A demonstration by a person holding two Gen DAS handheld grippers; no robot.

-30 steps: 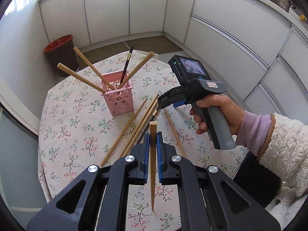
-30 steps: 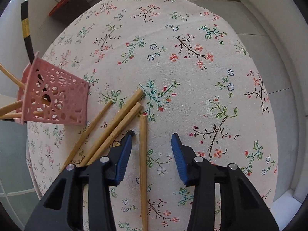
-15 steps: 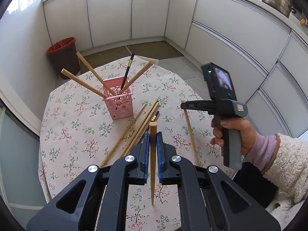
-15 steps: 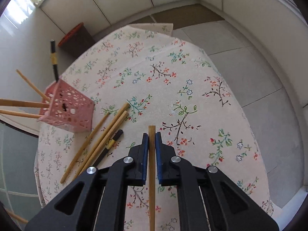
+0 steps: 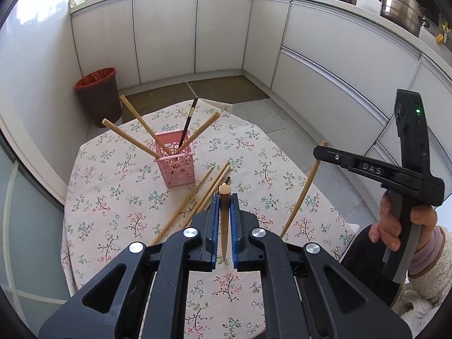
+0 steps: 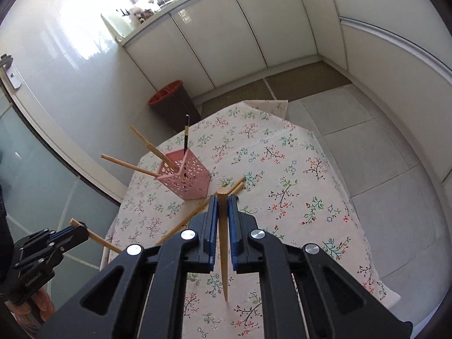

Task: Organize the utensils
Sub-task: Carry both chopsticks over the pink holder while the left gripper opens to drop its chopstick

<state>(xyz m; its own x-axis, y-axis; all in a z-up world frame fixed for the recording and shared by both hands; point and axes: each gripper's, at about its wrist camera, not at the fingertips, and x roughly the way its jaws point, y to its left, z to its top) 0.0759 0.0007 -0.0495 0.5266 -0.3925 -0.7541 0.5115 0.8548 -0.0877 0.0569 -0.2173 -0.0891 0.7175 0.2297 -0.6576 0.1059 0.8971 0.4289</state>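
A wooden chopstick (image 5: 225, 220) was clamped between the blue pads of the left gripper (image 5: 225, 197), blunt end forward and thin tip trailing back between the fingers, above the near part of the tabletop (image 5: 113, 197), which was covered with a floral cloth. The right gripper (image 6: 223, 197) was likewise clenched on a second wooden chopstick (image 6: 223, 240), held clear of the cloth above the near right part of the tabletop; in the left wrist view this chopstick (image 5: 302, 192) was seen hanging from the closed fingers, its lower end over the right edge. A hand (image 5: 395, 226) with a lilac cuff and a fleecy sleeve was wrapped around the right gripper's grey handle.

A pink perforated holder (image 5: 175, 163) stood upright toward the far left part of the tabletop. Three wooden chopsticks and one black chopstick (image 5: 186, 130) were seen leaning out of it in different directions. Between the holder and the left gripper, a loose bundle of wooden chopsticks (image 5: 192, 200) lay flat on the cloth, running diagonally toward the near left edge, with a dark chopstick (image 5: 226, 180) beside them, mostly hidden.

On the floor beyond the far left edge a dark bin (image 5: 99, 96) with a red liner was seen, with white cabinets (image 5: 166, 34) behind it.
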